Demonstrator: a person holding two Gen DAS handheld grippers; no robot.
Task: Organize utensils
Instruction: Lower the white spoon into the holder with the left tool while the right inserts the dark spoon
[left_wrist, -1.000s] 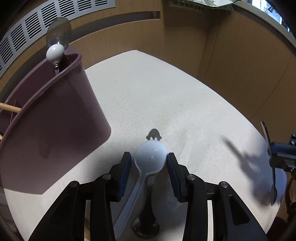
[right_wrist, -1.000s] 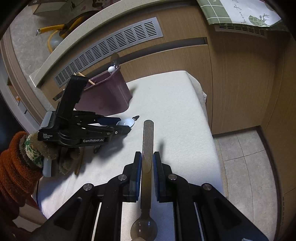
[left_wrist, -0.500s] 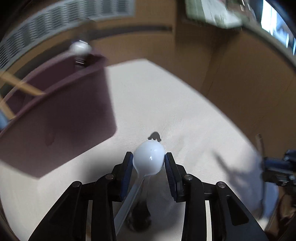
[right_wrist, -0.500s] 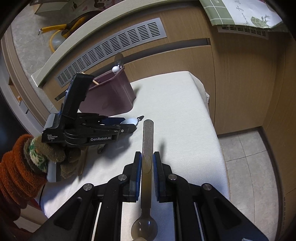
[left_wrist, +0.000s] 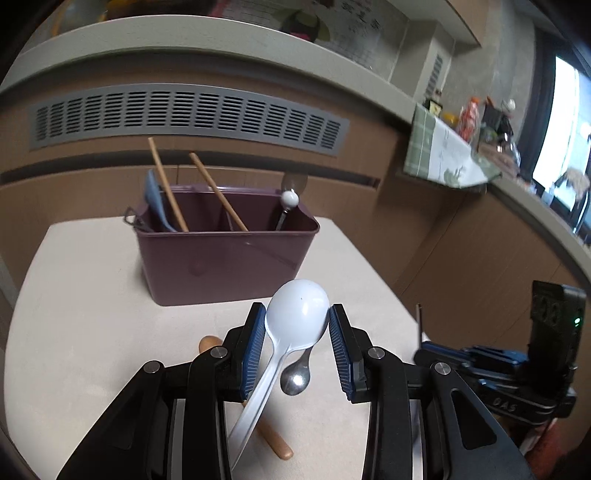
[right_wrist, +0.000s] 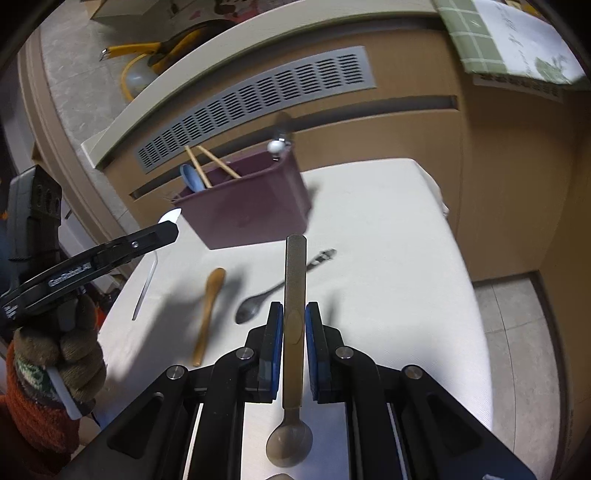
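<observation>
Sorting: several utensils stand in the caddy (left_wrist: 225, 254)
Left gripper (left_wrist: 297, 325): clamped on white spoon (left_wrist: 297, 308)
Right gripper (right_wrist: 294, 325): clamped on metal spoon (right_wrist: 293, 295)
Left: wooden stick (right_wrist: 208, 310), small spoon (right_wrist: 255, 306) on table (right_wrist: 388, 258)

Each wrist fisheye looks forward and down along its own gripper's fingers, close above the cream cloth-covered table (left_wrist: 92, 302), both facing the far maroon plastic utensil caddy (left_wrist: 225, 266) and grey slatted wall vent (right_wrist: 258, 107), which they share.

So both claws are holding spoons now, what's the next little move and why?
Probably carry the left claw forward over the purple caddy. Its pads already clamp the white spoon by the bowl, lifted above the table, and the caddy stands straight ahead with other utensils upright inside.
</observation>
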